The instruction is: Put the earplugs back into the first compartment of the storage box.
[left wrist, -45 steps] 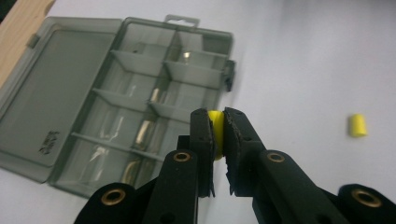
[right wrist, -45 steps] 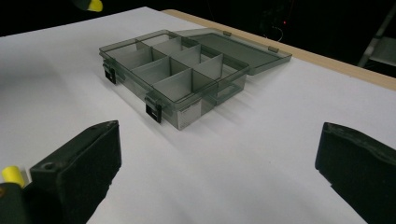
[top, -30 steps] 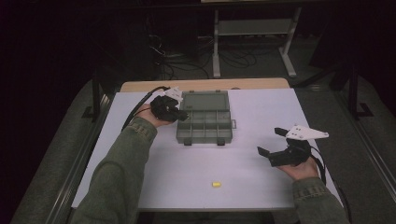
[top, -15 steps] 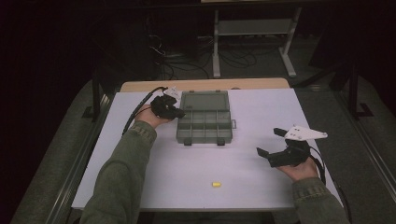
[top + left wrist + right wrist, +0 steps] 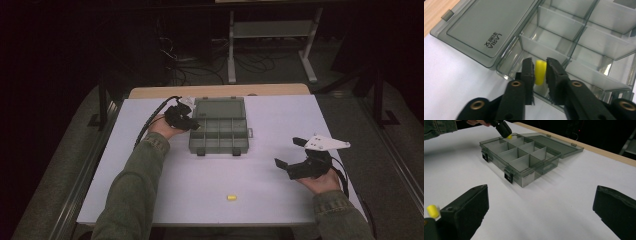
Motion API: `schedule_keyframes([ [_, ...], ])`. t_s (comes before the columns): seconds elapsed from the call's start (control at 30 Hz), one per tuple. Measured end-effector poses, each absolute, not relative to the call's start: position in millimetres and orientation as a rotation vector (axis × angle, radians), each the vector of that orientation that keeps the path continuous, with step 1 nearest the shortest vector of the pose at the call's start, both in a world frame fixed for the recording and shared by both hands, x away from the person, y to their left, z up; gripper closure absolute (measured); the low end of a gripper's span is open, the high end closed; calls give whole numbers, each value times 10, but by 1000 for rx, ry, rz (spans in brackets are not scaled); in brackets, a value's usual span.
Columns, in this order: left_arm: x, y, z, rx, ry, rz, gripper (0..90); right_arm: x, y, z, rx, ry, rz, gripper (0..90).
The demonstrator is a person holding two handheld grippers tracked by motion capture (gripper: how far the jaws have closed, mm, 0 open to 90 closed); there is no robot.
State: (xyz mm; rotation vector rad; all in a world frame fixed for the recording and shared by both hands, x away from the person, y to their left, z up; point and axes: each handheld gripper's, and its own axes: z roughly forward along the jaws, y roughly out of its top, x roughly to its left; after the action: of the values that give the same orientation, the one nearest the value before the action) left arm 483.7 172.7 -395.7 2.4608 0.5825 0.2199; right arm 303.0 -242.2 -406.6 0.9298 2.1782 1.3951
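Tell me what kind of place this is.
Probably a lab or workshop bench for recording handling work: a plain white table with a clear compartment box, cables on the dark floor behind, and a metal stand beyond.

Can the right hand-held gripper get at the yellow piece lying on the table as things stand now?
Probably yes. The right hand-held gripper is open and holds nothing, and the yellow piece lies alone on bare table between it and the near edge; nothing stands between them.
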Motion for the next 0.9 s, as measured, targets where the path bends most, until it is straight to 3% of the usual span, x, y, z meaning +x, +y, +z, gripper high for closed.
schedule_keyframes([
  [0.5,4701,1772,-3663,2346,579,266,470,3026,-2417,-4064,929,2179,1389,0],
  [0.9,4452,1690,-3409,2278,510,204,209,3025,-2418,-4067,935,2181,1391,0],
])
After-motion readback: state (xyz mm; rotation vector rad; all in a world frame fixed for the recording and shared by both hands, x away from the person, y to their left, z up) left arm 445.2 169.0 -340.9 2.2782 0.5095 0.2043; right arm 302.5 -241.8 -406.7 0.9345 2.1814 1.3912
